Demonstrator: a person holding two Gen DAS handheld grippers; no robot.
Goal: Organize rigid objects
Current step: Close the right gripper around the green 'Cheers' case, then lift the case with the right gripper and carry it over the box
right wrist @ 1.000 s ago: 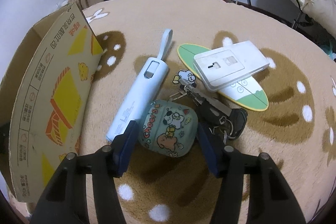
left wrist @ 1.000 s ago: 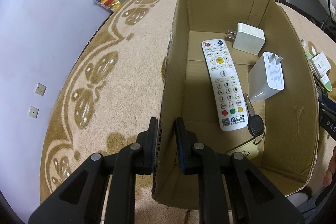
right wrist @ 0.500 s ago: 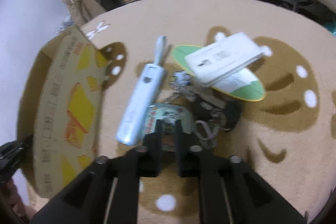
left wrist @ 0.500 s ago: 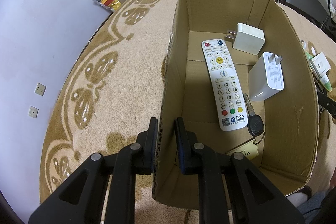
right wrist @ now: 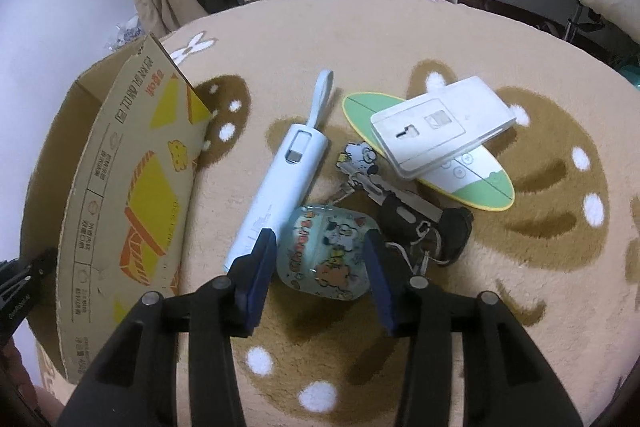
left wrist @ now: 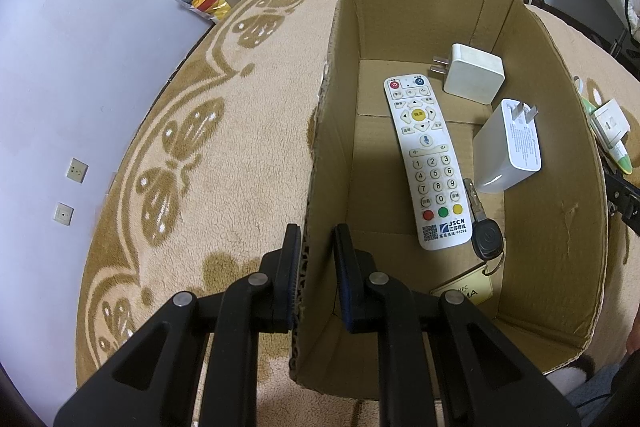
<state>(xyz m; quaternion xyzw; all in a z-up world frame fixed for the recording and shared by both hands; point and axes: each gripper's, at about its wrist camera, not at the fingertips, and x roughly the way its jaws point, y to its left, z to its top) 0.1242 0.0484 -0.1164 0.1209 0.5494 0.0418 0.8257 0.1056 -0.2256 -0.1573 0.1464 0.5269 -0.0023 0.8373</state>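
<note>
The left gripper [left wrist: 316, 267] pinches the near left wall of the open brown cardboard box [left wrist: 544, 99]; inside, ahead and to its right, a white remote control [left wrist: 426, 163] lies lengthwise pointing away. The right gripper [right wrist: 320, 267], jaws just reopened and spread, straddles the rounded cartoon-printed case [right wrist: 328, 251] on the beige carpet [right wrist: 500, 47], pads not pressing. Bare carpet lies open to its right.

The right gripper [right wrist: 318, 269] has just reopened, jaws astride the cartoon case [right wrist: 326, 253].
</note>
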